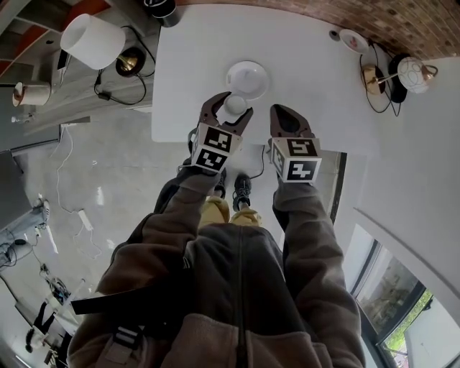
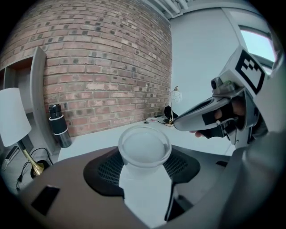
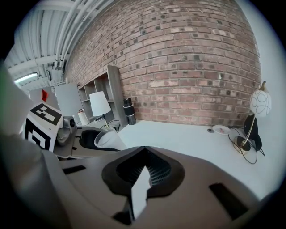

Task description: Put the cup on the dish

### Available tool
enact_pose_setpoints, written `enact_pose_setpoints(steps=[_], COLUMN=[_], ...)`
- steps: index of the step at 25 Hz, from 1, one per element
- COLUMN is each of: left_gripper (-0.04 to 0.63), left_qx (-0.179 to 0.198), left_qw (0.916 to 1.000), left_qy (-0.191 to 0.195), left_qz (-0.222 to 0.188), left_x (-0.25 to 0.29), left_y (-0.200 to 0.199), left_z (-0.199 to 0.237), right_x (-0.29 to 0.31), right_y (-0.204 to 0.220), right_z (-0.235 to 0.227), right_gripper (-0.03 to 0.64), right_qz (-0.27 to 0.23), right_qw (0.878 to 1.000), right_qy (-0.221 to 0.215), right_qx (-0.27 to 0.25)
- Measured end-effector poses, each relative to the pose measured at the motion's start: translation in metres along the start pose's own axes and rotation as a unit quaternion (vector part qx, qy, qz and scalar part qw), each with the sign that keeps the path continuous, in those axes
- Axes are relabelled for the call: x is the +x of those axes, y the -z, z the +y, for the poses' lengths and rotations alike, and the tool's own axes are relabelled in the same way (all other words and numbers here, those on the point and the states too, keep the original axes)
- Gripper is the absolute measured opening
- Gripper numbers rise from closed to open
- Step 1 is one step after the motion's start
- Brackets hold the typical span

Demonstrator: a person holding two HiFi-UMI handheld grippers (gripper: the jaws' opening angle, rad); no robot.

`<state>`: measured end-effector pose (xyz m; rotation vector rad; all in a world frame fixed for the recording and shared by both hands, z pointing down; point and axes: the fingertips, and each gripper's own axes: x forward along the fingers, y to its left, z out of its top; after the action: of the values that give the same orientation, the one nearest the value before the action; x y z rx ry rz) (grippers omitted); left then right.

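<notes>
A small white cup (image 1: 236,106) sits upright between the jaws of my left gripper (image 1: 234,103), which is shut on it just above the table. The left gripper view looks down into the cup's open mouth (image 2: 144,146). A white round dish (image 1: 247,77) lies on the white table (image 1: 316,79) just beyond the cup, near the table's middle. My right gripper (image 1: 282,110) hovers to the right of the cup, shut with nothing in it. In the right gripper view its tips meet (image 3: 143,152), and the cup (image 3: 108,139) shows at the left.
A black bottle (image 1: 162,8) stands at the table's far left corner. A small saucer (image 1: 353,39) and a globe lamp (image 1: 415,73) with cables are at the far right. A white lampshade (image 1: 92,40) stands left of the table. The table's near edge (image 1: 180,141) is below the grippers.
</notes>
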<state>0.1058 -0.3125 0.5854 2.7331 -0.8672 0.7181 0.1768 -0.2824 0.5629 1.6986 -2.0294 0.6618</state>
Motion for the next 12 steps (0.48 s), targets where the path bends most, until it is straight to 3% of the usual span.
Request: enact_pose_setpoints(steps=[12], left_gripper=[0.270], left_qx=[0.001], left_qw=[0.9995], left_qy=[0.014], left_qz=[0.027], left_x=[0.049], left_y=[0.035], left_z=[0.009], right_x=[0.044], right_y=[0.044], right_z=[-0.015], right_gripper=[0.000], right_qz=[0.052], right_qw=[0.998], right_qy=[0.005], right_qx=[0.026])
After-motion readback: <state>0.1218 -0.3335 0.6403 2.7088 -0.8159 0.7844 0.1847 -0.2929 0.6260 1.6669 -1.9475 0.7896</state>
